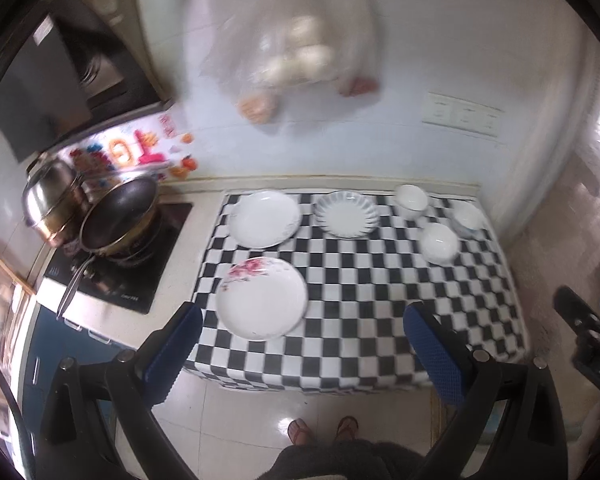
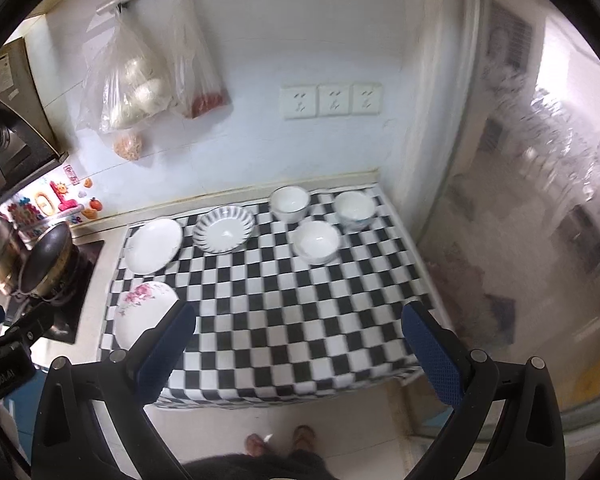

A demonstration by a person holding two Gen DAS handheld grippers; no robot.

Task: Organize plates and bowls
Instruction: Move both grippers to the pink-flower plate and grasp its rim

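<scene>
On the black-and-white checkered counter (image 1: 360,300) lie three plates: a floral plate (image 1: 261,298) (image 2: 140,314) at the front left, a plain white plate (image 1: 265,218) (image 2: 154,245) behind it, and a ridged plate (image 1: 347,214) (image 2: 224,229). Three white bowls stand at the back right: one (image 1: 411,199) (image 2: 290,203) by the wall, one (image 1: 468,218) (image 2: 355,210) farthest right, one (image 1: 440,242) (image 2: 317,242) nearer. My left gripper (image 1: 304,344) hangs open above the counter's front edge, holding nothing. My right gripper (image 2: 300,344) is open and empty too, high over the front edge.
A stove (image 1: 116,264) with a dark pan (image 1: 120,220) and a steel pot (image 1: 50,200) sits left of the counter. Plastic bags of food (image 2: 136,84) hang on the wall. Wall sockets (image 2: 332,100) sit above the bowls. A person's feet (image 1: 324,430) stand on the tiled floor.
</scene>
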